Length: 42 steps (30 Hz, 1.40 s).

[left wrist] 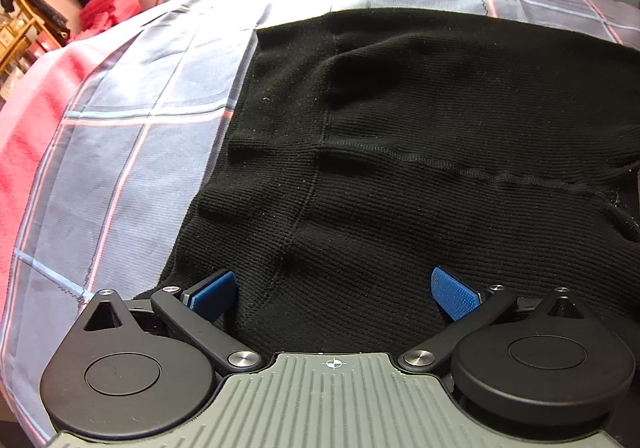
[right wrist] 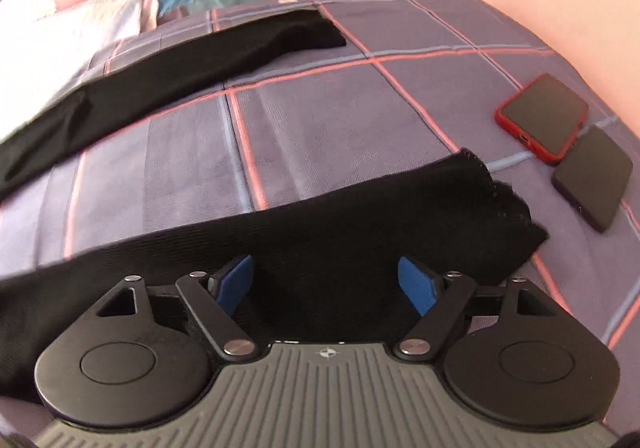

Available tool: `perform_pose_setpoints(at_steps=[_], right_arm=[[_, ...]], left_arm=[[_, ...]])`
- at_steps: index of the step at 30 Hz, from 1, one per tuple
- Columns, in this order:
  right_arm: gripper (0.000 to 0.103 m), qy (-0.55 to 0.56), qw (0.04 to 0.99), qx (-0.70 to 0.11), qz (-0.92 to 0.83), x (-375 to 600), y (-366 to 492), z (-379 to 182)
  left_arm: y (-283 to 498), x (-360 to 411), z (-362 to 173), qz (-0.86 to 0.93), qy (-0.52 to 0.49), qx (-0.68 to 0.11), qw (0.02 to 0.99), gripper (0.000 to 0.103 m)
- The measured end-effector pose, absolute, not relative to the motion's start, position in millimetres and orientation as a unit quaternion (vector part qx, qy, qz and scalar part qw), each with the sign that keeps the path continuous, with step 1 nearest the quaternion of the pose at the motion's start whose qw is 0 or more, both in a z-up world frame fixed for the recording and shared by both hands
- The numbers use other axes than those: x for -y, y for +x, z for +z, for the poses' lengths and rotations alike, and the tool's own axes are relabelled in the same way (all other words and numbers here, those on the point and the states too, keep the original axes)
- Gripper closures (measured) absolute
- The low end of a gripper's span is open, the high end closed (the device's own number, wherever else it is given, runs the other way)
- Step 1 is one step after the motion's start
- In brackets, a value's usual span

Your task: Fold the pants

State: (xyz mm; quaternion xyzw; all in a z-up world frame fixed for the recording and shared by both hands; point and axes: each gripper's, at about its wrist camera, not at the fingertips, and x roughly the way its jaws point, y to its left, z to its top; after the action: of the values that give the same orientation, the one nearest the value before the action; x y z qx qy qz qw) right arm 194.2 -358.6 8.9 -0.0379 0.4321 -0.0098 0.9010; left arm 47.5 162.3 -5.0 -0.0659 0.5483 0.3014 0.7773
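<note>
Checked bedspread (right wrist: 320,120) carries black pants (left wrist: 420,136) spread flat, legs apart. Left gripper (left wrist: 334,290) gapes over the waist end; right gripper (right wrist: 326,282) gapes over the near leg's hem (right wrist: 500,208). Judged: pre-grasp; next, pinch cloth

Bed (right wrist: 320,116) under a plaid blue-grey cover with pink lines. Black pants (left wrist: 420,128) spread flat ahead of the left gripper (left wrist: 334,294), legs running under and beyond the right gripper (right wrist: 326,282). Red-cased phone (right wrist: 544,116) and dark phone (right wrist: 592,176) touching, ahead and right of the right gripper.
</note>
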Motion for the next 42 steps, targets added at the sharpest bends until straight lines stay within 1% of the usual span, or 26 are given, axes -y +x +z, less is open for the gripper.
perform_pose_setpoints(at_steps=[1,2,3,4,6,8,10,11,13,15,16,17,18,19,22,25,26,27,28,29,30,35,38,40,41,42], right_arm=[[0.020,-0.014,0.901,-0.432,-0.045,369.5,196.2,12.8],[0.025,0.024,0.899,-0.433,-0.058,381.5,195.6,16.5],[0.038,0.054,0.899,-0.429,-0.069,390.7,190.8,21.5],[0.039,0.071,0.901,-0.422,-0.071,396.8,184.2,25.1],[0.021,0.101,0.903,-0.407,-0.091,407.6,164.6,30.1],[0.017,0.131,0.901,-0.399,-0.111,416.7,148.9,29.8],[0.017,0.175,0.885,-0.421,-0.095,420.8,146.7,20.7],[0.014,0.176,0.883,-0.425,-0.096,417.5,148.9,17.5],[0.016,0.147,0.894,-0.413,-0.088,404.2,153.2,21.3],[0.041,0.140,0.903,-0.402,-0.061,393.7,157.0,21.3],[0.049,0.126,0.907,-0.398,-0.053,389.7,157.5,20.9],[0.081,0.098,0.913,-0.394,-0.044,386.6,159.1,20.9],[0.097,0.066,0.917,-0.391,-0.050,386.9,159.2,21.3],[0.097,0.062,0.918,-0.385,-0.065,395.8,160.0,23.0],[0.096,0.144,0.906,-0.384,-0.104,435.8,156.0,21.2],[0.095,0.125,0.910,-0.378,-0.111,431.0,151.3,21.9],[0.089,0.125,0.911,-0.375,-0.118,429.1,151.3,23.1],[0.071,0.130,0.910,-0.370,-0.135,429.3,149.9,24.8],[0.059,0.128,0.909,-0.363,-0.160,428.1,149.8,27.2],[0.040,0.112,0.911,-0.347,-0.192,423.3,145.1,32.3],[0.035,0.090,0.916,-0.329,-0.211,415.2,140.1,37.3],[0.033,0.002,0.948,-0.307,-0.080,354.8,127.7,49.6],[0.033,-0.028,0.945,-0.325,0.034,313.4,124.8,45.2],[0.034,-0.048,0.928,-0.356,0.095,294.2,127.2,34.3],[0.036,-0.064,0.919,-0.375,0.098,288.8,131.5,27.1],[0.044,-0.074,0.915,-0.390,0.076,289.2,136.0,20.5]], left_arm=[[47.7,-161.5,-5.0,0.303,-0.065,-0.548,0.777,0.000],[47.9,-160.8,-4.9,0.303,-0.064,-0.548,0.777,0.000],[48.3,-160.5,-4.9,0.304,-0.063,-0.549,0.776,0.000],[48.6,-160.6,-4.8,0.304,-0.064,-0.549,0.776,0.000],[48.4,-161.5,-4.6,0.304,-0.069,-0.549,0.776,0.000],[47.0,-162.7,-4.8,0.305,-0.074,-0.547,0.776,0.000],[46.0,-162.9,-5.0,0.306,-0.073,-0.545,0.777,0.000],[45.9,-162.5,-5.0,0.307,-0.072,-0.545,0.777,0.000],[46.3,-161.7,-4.8,0.308,-0.070,-0.545,0.777,0.000],[46.7,-160.5,-4.8,0.310,-0.067,-0.546,0.776,0.000],[47.4,-159.7,-4.9,0.310,-0.065,-0.546,0.775,0.000],[48.0,-159.0,-4.8,0.311,-0.063,-0.547,0.775,0.000],[48.8,-158.4,-4.9,0.311,-0.062,-0.548,0.774,0.000],[49.6,-157.9,-5.0,0.311,-0.060,-0.548,0.774,0.000],[50.7,-157.3,-4.7,0.311,-0.062,-0.548,0.774,0.000],[49.4,-158.3,-4.5,0.312,-0.069,-0.546,0.774,0.000],[49.0,-158.9,-4.4,0.312,-0.070,-0.546,0.774,0.000],[49.1,-159.5,-4.4,0.312,-0.071,-0.546,0.774,0.000],[49.1,-159.7,-4.1,0.312,-0.071,-0.547,0.774,0.000],[49.4,-160.0,-4.0,0.311,-0.070,-0.547,0.774,0.000],[49.3,-160.5,-4.0,0.311,-0.070,-0.547,0.774,0.000],[47.2,-162.1,-4.6,0.309,-0.074,-0.544,0.776,0.000],[45.4,-161.5,-4.6,0.309,-0.073,-0.542,0.779,0.000],[44.0,-160.8,-4.3,0.309,-0.073,-0.540,0.779,0.000],[43.5,-160.5,-3.8,0.309,-0.073,-0.541,0.779,0.000],[42.7,-159.9,-1.7,0.310,-0.072,-0.543,0.777,0.000]])
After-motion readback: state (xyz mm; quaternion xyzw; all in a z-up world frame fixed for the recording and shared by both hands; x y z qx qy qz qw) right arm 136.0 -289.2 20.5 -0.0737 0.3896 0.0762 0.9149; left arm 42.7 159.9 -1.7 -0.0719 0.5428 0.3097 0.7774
